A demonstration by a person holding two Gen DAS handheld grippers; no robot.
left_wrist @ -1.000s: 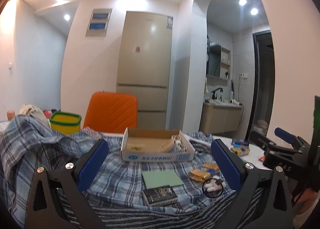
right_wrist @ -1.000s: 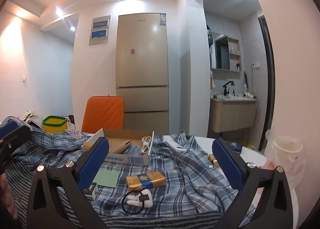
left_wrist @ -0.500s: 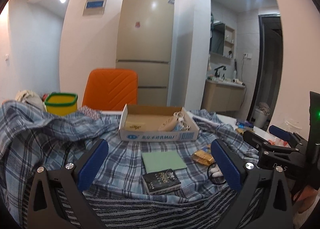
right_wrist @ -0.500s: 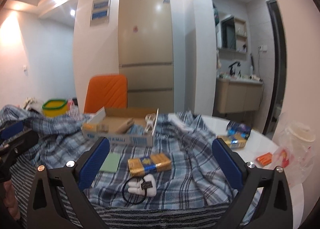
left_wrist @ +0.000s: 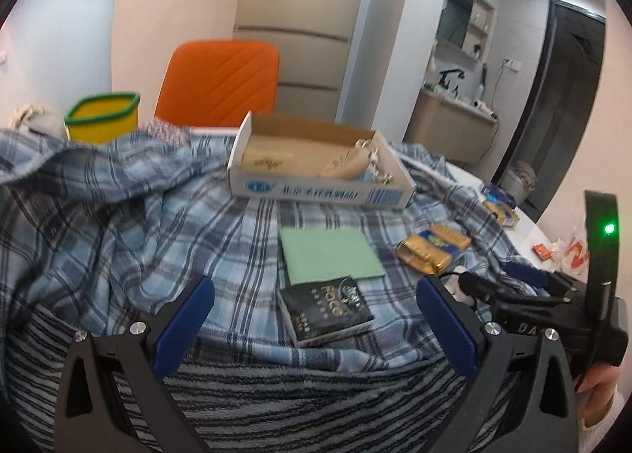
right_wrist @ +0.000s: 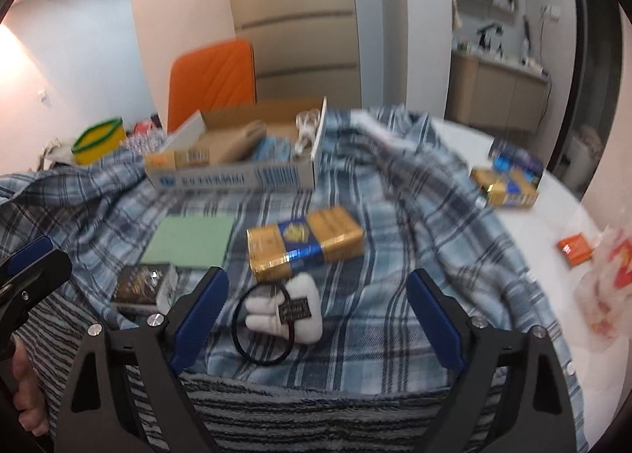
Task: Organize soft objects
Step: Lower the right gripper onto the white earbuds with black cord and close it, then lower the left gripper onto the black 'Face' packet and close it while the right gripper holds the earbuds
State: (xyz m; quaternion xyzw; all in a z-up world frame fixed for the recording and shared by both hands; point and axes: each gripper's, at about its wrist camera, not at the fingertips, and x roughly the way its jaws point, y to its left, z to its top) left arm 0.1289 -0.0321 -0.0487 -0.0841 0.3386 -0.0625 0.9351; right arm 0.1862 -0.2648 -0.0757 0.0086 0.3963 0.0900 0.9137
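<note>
While nothing is pressed between them, the jaws of the right gripper (right_wrist: 316,310) are closing, still spread wide above a small white plush toy (right_wrist: 290,312) with a black ring (right_wrist: 262,324) looped beside it on the blue plaid cloth (right_wrist: 375,255). The left gripper (left_wrist: 316,314) is likewise held released, its blue pads (left_wrist: 185,318) standing apart on either side of a small black box (left_wrist: 326,308), which is not touched. Just beyond that box a pale green pad (left_wrist: 328,251) lies flat on the plaid cloth, and to its right a gold-and-blue packet (right_wrist: 304,243) rests near the plush toy. Farther back an open cardboard box (left_wrist: 320,166) sits on the cloth, with a beige item and white cord seen inside. A striped grey fabric (left_wrist: 316,397) is spread along the near edge, under both grippers. At the right the white bench (right_wrist: 553,223) is left bare of cloth and carries another gold packet (right_wrist: 503,184) and a small orange pack (right_wrist: 574,249). Behind are seen a yellow tub with a green rim (left_wrist: 102,121) and an orange chair back (left_wrist: 219,81).
</note>
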